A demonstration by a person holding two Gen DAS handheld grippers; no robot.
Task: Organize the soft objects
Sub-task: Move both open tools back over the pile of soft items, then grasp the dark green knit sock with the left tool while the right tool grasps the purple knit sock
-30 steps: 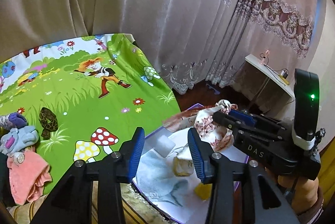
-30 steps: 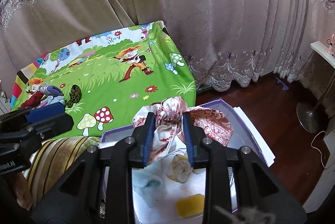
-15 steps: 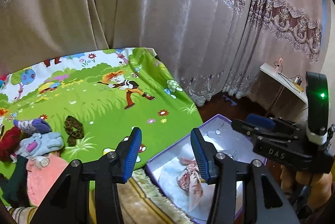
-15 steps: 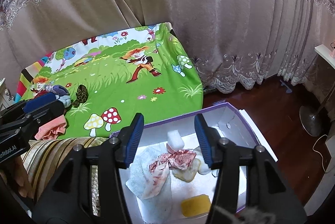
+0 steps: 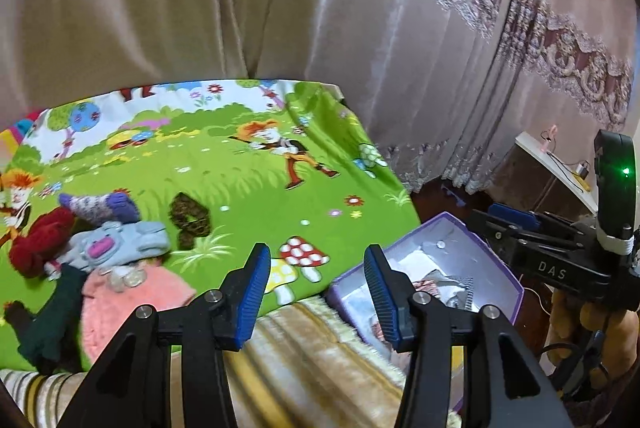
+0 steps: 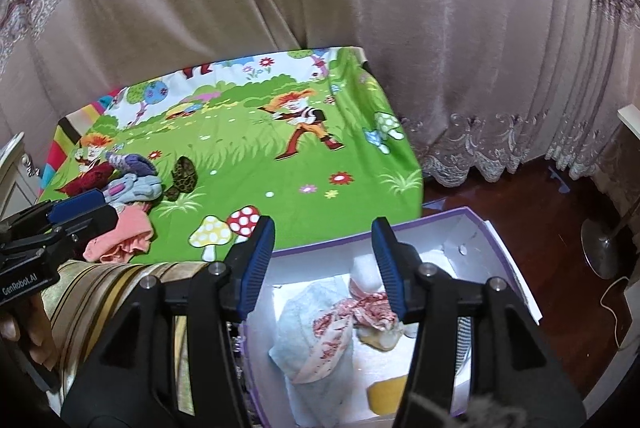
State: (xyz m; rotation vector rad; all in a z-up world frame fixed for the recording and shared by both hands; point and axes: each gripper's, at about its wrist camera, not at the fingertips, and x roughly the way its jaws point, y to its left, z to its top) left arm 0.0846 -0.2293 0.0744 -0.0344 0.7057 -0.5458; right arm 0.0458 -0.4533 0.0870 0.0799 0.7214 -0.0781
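Observation:
A purple-rimmed box [image 6: 472, 218] beside the bed holds a light blue cloth [image 6: 304, 324], a red-and-white patterned scarf [image 6: 352, 312], a white block and a yellow sponge [image 6: 386, 394]. My right gripper [image 6: 324, 264] is open and empty above the box. My left gripper [image 5: 316, 292] is open and empty over the bed's near edge, with the box [image 5: 432, 224] to its right. A pile of soft things lies on the green cartoon sheet [image 5: 248, 188]: a pink fluffy piece [image 5: 136, 300], a blue-grey plush [image 5: 116, 244], a red knit [image 5: 40, 244], a purple sock [image 5: 108, 204] and a leopard-print piece [image 5: 188, 220].
A striped beige blanket [image 5: 312, 360] lies along the bed's near edge. Curtains [image 6: 360, 8] hang behind the bed. A dark wood floor [image 6: 532, 196], a fan base [image 6: 604, 248] and a white shelf [image 5: 552, 164] are to the right.
My right gripper opened and dropped the patterned scarf into the box, then rose. My left gripper swung left toward the pile on the bed.

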